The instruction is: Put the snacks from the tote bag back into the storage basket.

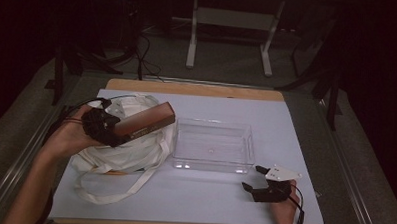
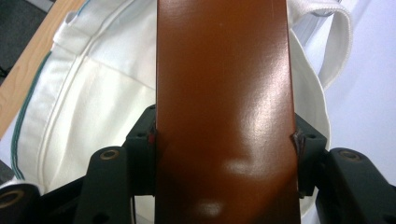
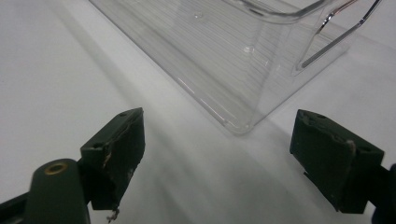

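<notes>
Left gripper [image 1: 116,134] clamps brown box [image 1: 148,121] (over bag [image 1: 130,154]) — right gripper [image 1: 253,179] agape

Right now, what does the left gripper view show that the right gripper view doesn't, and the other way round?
The left gripper view has the brown box clamped between its claw's jaws, with the white cloth bag beneath it and a strip of wooden table edge at the left. The right gripper view has the clear plastic tray lying ahead of an open claw that holds nothing. Both share the white table cover and a pair of black jaws rising from the bottom.
</notes>
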`<state>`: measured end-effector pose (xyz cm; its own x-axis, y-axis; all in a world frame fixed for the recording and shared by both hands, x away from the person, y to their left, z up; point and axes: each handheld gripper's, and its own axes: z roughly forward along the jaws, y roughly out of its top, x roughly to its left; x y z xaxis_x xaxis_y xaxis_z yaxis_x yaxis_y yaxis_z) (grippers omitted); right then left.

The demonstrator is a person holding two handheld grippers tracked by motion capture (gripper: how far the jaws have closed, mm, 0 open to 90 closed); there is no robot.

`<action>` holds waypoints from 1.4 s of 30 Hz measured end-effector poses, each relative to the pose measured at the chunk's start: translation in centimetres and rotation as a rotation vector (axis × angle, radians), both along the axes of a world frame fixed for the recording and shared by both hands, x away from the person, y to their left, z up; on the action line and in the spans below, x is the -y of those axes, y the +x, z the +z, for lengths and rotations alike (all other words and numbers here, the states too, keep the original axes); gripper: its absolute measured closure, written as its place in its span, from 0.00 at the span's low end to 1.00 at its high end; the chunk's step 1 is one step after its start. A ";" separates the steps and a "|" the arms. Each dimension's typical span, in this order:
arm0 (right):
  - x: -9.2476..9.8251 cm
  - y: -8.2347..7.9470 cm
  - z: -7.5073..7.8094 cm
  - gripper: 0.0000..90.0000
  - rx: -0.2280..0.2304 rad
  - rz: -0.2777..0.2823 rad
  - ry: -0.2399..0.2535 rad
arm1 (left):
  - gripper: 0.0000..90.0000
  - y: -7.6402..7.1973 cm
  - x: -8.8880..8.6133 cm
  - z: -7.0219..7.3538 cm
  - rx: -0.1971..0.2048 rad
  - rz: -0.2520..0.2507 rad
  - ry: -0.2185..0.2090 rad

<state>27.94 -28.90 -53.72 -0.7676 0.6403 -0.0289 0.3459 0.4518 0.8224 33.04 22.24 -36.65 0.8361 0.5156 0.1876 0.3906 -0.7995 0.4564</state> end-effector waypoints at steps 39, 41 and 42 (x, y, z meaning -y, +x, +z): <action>0.0 0.0 0.0 0.20 0.001 0.002 0.000 | 0.48 1.5 4.3 0.1 -0.021 -0.173 0.001; 0.0 0.0 0.0 0.20 0.001 0.002 0.001 | 0.48 1.5 4.5 0.2 -0.020 -0.181 0.004; 0.0 0.0 0.0 0.20 0.001 0.002 0.001 | 0.48 1.5 4.6 0.2 -0.019 -0.183 0.000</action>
<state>27.97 -28.93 -53.72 -0.7687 0.6390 -0.0289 0.3444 0.4516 0.8231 34.58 17.62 -36.49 0.9192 0.3547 0.1713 0.2472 -0.8580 0.4502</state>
